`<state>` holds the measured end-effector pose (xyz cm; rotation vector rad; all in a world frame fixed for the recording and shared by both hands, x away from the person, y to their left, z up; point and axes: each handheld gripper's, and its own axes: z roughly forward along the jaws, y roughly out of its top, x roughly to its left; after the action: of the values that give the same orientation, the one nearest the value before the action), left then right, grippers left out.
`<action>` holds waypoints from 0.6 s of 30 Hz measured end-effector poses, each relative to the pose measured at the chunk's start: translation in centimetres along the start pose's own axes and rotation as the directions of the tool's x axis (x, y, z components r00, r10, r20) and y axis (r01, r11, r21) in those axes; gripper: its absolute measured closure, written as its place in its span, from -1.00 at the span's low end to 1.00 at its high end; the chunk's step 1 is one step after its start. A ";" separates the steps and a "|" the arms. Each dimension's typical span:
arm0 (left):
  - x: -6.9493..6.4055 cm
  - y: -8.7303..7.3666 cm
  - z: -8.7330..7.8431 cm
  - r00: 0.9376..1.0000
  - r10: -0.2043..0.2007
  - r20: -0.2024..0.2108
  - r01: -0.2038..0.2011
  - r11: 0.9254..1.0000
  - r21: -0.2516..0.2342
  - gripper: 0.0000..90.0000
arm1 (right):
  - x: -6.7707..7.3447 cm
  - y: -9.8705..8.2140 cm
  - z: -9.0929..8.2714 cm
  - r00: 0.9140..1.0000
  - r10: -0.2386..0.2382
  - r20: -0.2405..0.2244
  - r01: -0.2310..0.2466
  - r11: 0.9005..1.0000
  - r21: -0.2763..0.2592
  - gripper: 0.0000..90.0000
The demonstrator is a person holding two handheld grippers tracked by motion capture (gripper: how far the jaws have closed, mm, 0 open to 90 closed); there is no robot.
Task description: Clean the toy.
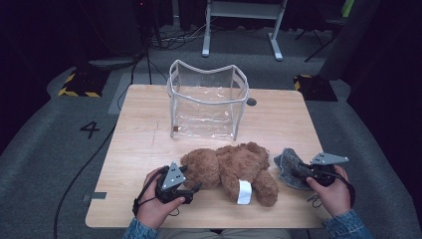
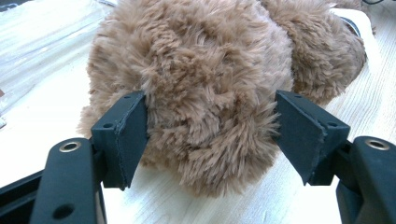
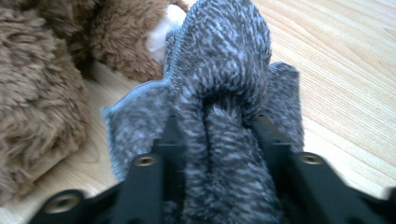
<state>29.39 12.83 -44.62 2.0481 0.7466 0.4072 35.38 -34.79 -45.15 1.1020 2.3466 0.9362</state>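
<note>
Left gripper (image 1: 195,189) sits at the near left of the table (image 1: 139,149), jaws spread wide around one rounded end of the brown plush bear (image 1: 234,167). In the left gripper view the pads (image 2: 126,135) stand at the fur's edges on both sides; can't tell whether they press or just graze, so I read it as open around it, not clamped. The bear lies on its side along the near edge, centre of the table, with a white tag (image 1: 244,191) on its near side. Judgement: light, very soft, compresses a lot, so fur alone will slip out of a shallow pinch; bite deep across a limb or the neck where the stuffing narrows. Not fragile. Behind it, far centre, stands the clear plastic bag (image 1: 206,102), top open, walls floppy and likely to fold if bumped. Right gripper (image 1: 297,172) is at the near right, closed on a fold of the grey knitted cloth (image 1: 288,167); the right gripper view has a bunched ridge (image 3: 224,140) squeezed between the jaws. The cloth lies just right of the bear, touching or nearly so. Limp, light, grippy knit: it'll drape, so hold bunched.
</note>
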 end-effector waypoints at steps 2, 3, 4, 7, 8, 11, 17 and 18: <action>0.0 -0.1 -0.1 1.000 -0.001 -0.003 0.001 1.000 0.001 -0.36 | 0.2 0.0 -0.1 1.000 -0.008 0.008 0.008 1.000 -0.005 -0.10; 0.1 -0.2 -0.2 1.000 -0.001 -0.003 0.001 1.000 0.003 -0.37 | 0.3 0.0 -0.2 1.000 -0.007 0.010 0.007 1.000 -0.010 -0.16; 0.1 -0.2 -0.3 1.000 -0.006 -0.002 0.006 1.000 0.006 -0.37 | 0.5 0.0 -0.5 1.000 -0.007 0.017 0.007 1.000 -0.028 -0.21; 0.2 -0.3 -0.6 1.000 -0.010 -0.008 0.010 1.000 0.008 -0.36 | 1.2 0.3 -1.9 1.000 -0.005 0.026 0.007 0.997 -0.081 -0.31; 0.2 -0.3 -0.6 1.000 -0.009 -0.008 0.009 1.000 0.010 -0.36 | 1.6 0.4 -2.4 1.000 -0.011 0.023 0.013 0.995 -0.095 -0.31; 0.0 -0.3 -0.7 1.000 -0.009 -0.006 0.009 1.000 0.014 -0.36 | 3.0 0.5 -3.2 0.999 -0.040 -0.007 0.039 0.992 -0.121 -0.30; -0.4 -0.5 -0.7 1.000 -0.008 0.003 0.008 1.000 0.014 -0.40 | 6.3 0.2 -3.4 0.990 -0.116 -0.080 0.107 0.987 -0.117 -0.30; -0.5 -0.6 -0.7 1.000 -0.007 0.005 0.007 1.000 0.013 -0.41 | 6.8 0.2 -3.3 0.987 -0.128 -0.096 0.117 0.986 -0.115 -0.30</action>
<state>28.47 13.20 -44.71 2.0578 0.7545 0.3938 29.37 -30.73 -43.08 0.8758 2.3825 1.0847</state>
